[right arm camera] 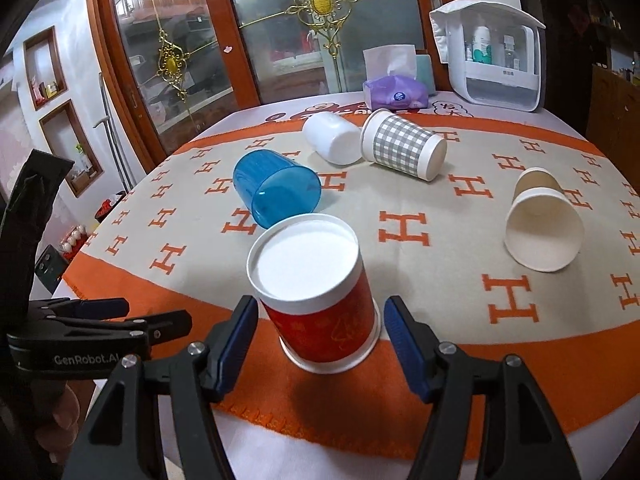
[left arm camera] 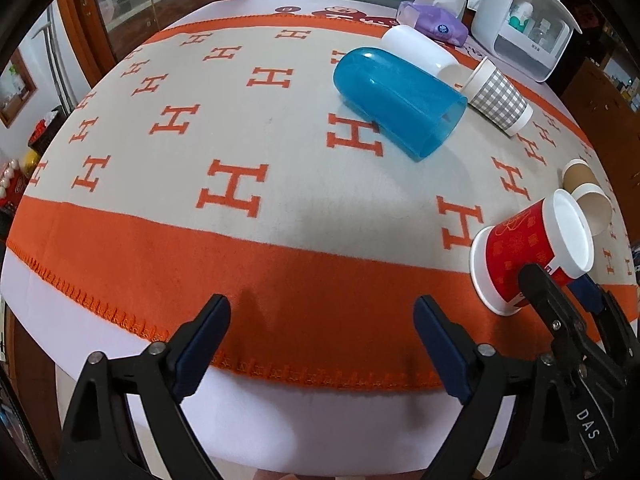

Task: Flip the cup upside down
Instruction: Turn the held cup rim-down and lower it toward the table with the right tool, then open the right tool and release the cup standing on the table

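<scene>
A red paper cup (right arm camera: 324, 312) stands upside down on the orange border of the blanket, white base up. It also shows at the right of the left wrist view (left arm camera: 520, 252). My right gripper (right arm camera: 318, 334) is open, its blue pads on either side of the cup's lower part and apart from it. My left gripper (left arm camera: 322, 344) is open and empty over the table's front edge, left of the red cup. It shows at the far left of the right wrist view (right arm camera: 156, 318).
A blue plastic cup (right arm camera: 276, 188), a white cup (right arm camera: 332, 140), a grey checked paper cup (right arm camera: 404, 148) and a brown paper cup (right arm camera: 540, 220) lie on their sides on the blanket (left arm camera: 240, 128). A tissue pack (right arm camera: 396, 94) and a white organiser box (right arm camera: 492, 52) stand at the back.
</scene>
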Action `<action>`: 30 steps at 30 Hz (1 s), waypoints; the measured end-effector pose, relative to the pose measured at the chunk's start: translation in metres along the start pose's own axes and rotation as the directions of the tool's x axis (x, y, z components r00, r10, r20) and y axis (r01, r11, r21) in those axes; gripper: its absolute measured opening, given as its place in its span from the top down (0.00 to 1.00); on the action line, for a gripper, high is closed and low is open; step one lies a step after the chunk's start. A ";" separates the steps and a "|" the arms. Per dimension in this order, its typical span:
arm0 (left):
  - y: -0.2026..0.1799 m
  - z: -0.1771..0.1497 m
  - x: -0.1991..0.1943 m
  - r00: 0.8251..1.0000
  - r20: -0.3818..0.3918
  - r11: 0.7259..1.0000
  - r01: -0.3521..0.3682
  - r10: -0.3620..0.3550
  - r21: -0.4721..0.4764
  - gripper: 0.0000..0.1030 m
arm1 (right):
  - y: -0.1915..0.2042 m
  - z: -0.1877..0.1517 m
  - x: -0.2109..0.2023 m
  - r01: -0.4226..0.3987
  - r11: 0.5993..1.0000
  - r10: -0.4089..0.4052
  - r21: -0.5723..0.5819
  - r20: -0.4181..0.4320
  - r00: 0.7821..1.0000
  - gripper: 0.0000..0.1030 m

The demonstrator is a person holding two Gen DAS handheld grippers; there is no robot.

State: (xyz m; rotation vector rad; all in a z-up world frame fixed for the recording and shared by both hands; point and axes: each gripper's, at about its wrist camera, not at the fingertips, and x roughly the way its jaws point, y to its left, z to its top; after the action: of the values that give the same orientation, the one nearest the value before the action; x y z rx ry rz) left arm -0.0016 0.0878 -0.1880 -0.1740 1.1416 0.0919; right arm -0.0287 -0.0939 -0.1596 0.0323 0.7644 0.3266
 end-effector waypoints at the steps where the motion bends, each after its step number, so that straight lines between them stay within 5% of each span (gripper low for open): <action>1: -0.001 0.000 -0.002 1.000 0.003 1.000 0.000 0.000 0.001 0.10 | 0.000 0.001 -0.003 0.003 1.000 -0.003 0.004 -0.003 1.000 0.36; 10: -0.011 0.008 -0.034 1.000 0.014 0.999 -0.003 0.002 0.035 0.10 | 0.001 0.022 -0.040 0.032 0.999 -0.031 0.020 -0.049 0.998 0.36; 14: -0.017 0.014 -0.057 1.000 0.028 0.999 -0.004 0.002 0.052 0.10 | 0.003 0.037 -0.064 0.053 0.999 -0.052 0.013 -0.048 0.997 0.23; 30: -0.050 0.041 -0.155 0.989 0.148 0.994 -0.018 0.001 0.110 0.03 | -0.013 0.092 -0.136 0.099 0.985 -0.086 0.139 -0.097 0.992 0.23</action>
State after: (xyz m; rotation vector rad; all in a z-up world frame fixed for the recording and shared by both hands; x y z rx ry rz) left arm -0.0207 0.0484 -0.0256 -0.0615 0.9970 0.0488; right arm -0.0536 -0.1391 -0.0036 0.1176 0.8753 0.1846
